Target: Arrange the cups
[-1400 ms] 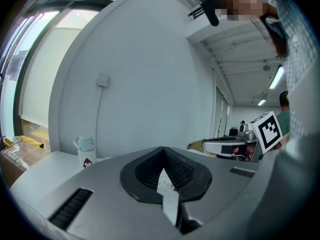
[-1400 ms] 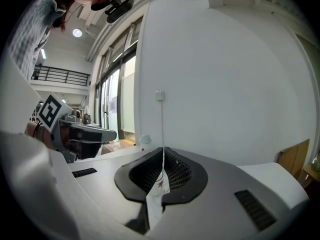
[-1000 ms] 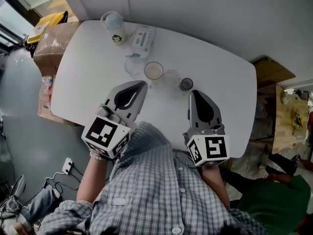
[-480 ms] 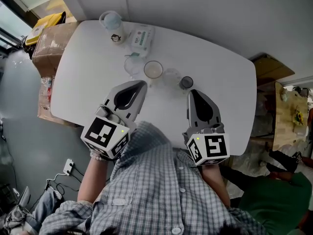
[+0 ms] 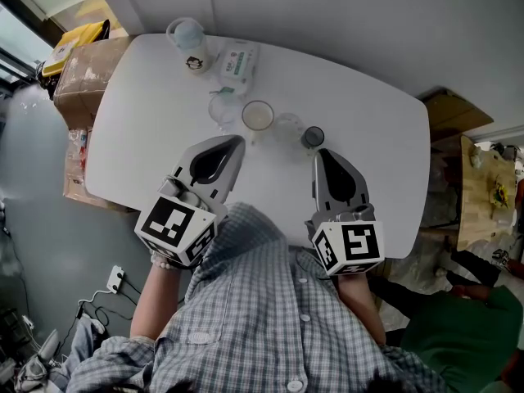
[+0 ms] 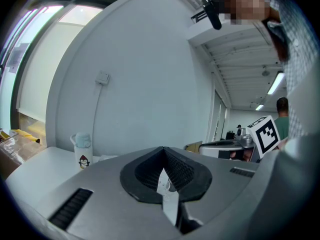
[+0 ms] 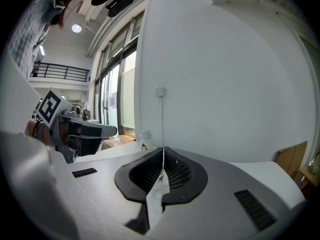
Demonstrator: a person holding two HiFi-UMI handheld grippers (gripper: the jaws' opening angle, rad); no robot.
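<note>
1. Nearest is the person's checked shirt point(image 5: 262, 301). Both grippers reach out from it over the near edge of the white table point(image 5: 147, 129).
2. The left gripper point(image 5: 236, 141) has its jaws pressed together with nothing between them.
3. The right gripper point(image 5: 321, 152) is likewise closed and empty, its tip just beside the small dark cup point(image 5: 312, 137).
4. Just past the tips, four cups stand in a slightly curved row. From left to right they are a clear glass cup point(image 5: 222, 110), a cream-lined cup point(image 5: 258, 116), a second clear cup point(image 5: 288, 127) and the small dark cup.
5. Farther back lies a wipes pack point(image 5: 237, 64). A penguin-print bottle point(image 5: 190, 46) stands beside it at the far left corner.
6. Beyond the table's left end sits a cardboard box point(image 5: 86, 72).
</note>
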